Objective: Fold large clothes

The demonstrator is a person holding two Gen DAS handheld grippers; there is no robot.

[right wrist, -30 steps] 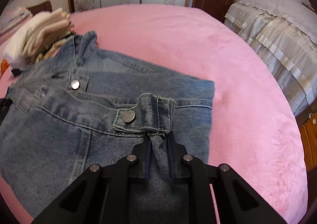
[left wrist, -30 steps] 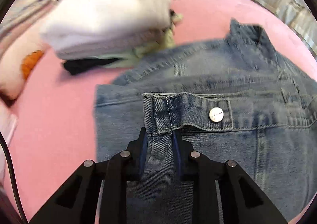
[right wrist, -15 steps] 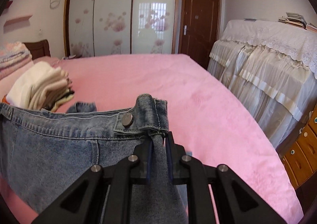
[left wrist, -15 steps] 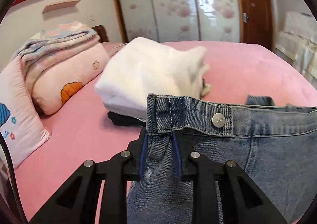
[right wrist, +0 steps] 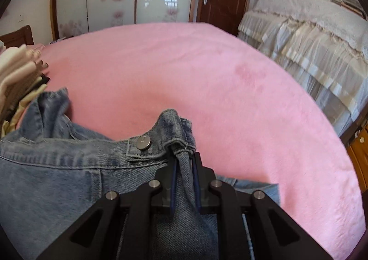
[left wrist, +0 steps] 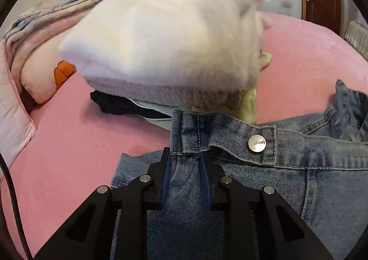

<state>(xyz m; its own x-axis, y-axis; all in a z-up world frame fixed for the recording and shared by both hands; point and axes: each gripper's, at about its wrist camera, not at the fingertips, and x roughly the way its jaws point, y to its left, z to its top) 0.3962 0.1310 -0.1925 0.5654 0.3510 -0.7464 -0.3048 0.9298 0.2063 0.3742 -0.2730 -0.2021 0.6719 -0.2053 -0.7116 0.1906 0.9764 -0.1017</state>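
Observation:
A blue denim jacket (left wrist: 299, 179) lies partly on the pink bed (left wrist: 69, 144). My left gripper (left wrist: 185, 156) is shut on its hem band, left of a metal snap button (left wrist: 257, 143). My right gripper (right wrist: 184, 156) is shut on the other end of the same band (right wrist: 177, 126), right of a second snap button (right wrist: 143, 141). The band is held up and stretched between the two grippers. The jacket body (right wrist: 57, 179) hangs and folds below them. The collar (right wrist: 53, 103) shows beyond the band.
A stack of folded clothes with a white fleece on top (left wrist: 165, 41) sits close ahead of the left gripper; it shows at the left edge of the right wrist view (right wrist: 18, 71). Pillows and a folded quilt (left wrist: 34, 36) lie far left. A lace-covered cabinet (right wrist: 310, 36) stands right of the bed.
Both grippers lifted the denim band off the bed, then came forward and down. The clothes stack is now much closer to the left gripper. Both grips held.

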